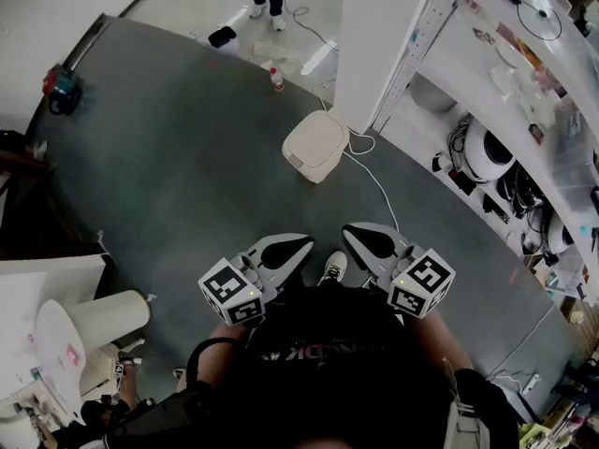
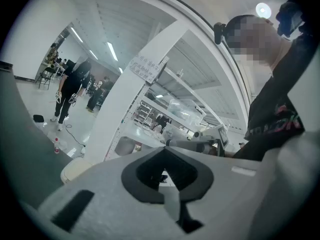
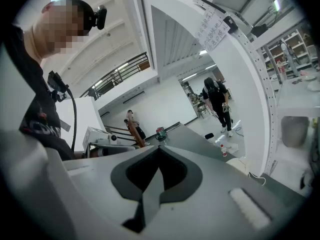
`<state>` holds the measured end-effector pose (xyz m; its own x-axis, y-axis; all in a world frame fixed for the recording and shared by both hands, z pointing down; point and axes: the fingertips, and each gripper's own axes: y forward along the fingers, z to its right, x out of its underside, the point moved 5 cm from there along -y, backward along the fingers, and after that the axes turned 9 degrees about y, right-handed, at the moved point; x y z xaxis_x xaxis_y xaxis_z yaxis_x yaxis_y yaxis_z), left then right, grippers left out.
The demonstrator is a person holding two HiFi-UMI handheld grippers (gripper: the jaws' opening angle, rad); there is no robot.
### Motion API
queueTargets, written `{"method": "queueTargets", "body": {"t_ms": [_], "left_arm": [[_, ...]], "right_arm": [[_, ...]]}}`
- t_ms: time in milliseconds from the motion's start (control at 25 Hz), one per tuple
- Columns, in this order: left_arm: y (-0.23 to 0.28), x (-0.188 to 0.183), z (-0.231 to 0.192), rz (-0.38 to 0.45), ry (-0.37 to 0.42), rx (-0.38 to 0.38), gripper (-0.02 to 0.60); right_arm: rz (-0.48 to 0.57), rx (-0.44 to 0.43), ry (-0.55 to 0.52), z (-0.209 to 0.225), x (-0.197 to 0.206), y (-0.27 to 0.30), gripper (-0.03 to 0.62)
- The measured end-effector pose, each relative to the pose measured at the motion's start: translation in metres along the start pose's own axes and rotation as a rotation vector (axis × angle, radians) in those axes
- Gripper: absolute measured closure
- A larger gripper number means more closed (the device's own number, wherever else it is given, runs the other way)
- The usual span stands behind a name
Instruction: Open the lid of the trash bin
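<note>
Cream plastic with its lid down, the trash bin (image 1: 317, 145) is pictured from the head view on the grey floor mat (image 1: 168, 157). It is set toward the mat's far edge, just beside the foot of a white pillar (image 1: 384, 45). Whatever is inside is hidden by the shut lid. The left gripper (image 1: 301, 246) and right gripper (image 1: 351, 235) are held close to the person's body, well apart from the bin. The state of the tongs is shown clearly only in the gripper views: each pair of jaws is pressed together, with nothing caught between them. In those views the bin is seen from the side, low at the left of the left gripper view (image 2: 75, 170) and low at the right of the right gripper view (image 3: 240, 165). A bottle (image 1: 276, 78) is stood beyond the bin, near the mat's far edge. A grey tub (image 3: 295, 131) is seen on a low shelf, its contents not made out.
</note>
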<state>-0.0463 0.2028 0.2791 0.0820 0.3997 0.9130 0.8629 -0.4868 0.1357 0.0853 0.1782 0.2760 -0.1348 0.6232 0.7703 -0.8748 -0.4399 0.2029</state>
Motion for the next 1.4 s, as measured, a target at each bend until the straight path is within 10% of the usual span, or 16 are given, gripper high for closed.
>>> {"method": "queueTargets", "body": {"t_ms": [1400], "left_arm": [[0.012, 0.018, 0.01, -0.049, 0.053, -0.04, 0.58]], "right_arm": [[0.051, -0.027, 0.012, 0.009, 0.005, -0.023, 0.586]]}}
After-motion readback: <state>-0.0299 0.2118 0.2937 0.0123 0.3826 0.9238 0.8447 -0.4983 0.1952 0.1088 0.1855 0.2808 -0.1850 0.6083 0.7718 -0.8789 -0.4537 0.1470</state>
